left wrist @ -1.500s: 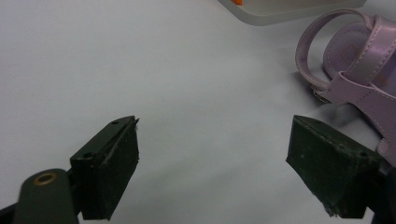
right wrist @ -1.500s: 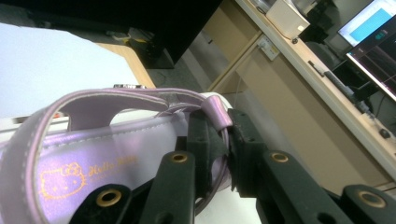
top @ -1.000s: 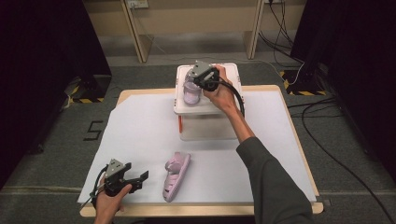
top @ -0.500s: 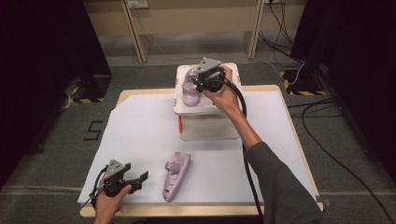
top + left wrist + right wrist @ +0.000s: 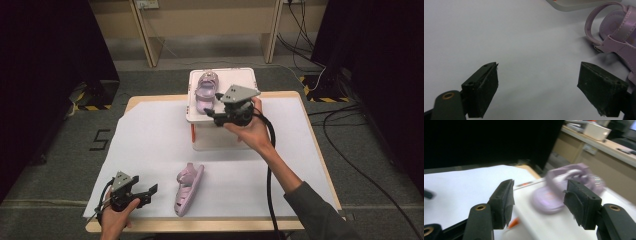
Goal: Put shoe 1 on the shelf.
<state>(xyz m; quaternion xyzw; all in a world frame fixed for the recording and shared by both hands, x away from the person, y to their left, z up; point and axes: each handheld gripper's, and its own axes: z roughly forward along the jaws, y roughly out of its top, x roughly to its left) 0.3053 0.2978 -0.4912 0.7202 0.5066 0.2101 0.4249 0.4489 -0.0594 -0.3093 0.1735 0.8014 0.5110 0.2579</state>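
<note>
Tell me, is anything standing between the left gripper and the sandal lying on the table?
Nothing visible does. The left gripper, jaws open, has bare white paper ahead, and the sandal lies just to its right.

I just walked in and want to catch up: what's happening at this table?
A person works with two hand-held grippers. The right gripper has just been opening, with nothing between its jaws; it sits beside one lilac sandal lying on the white box. The second sandal lies on the white-covered table, next to the open, empty left gripper.
</note>
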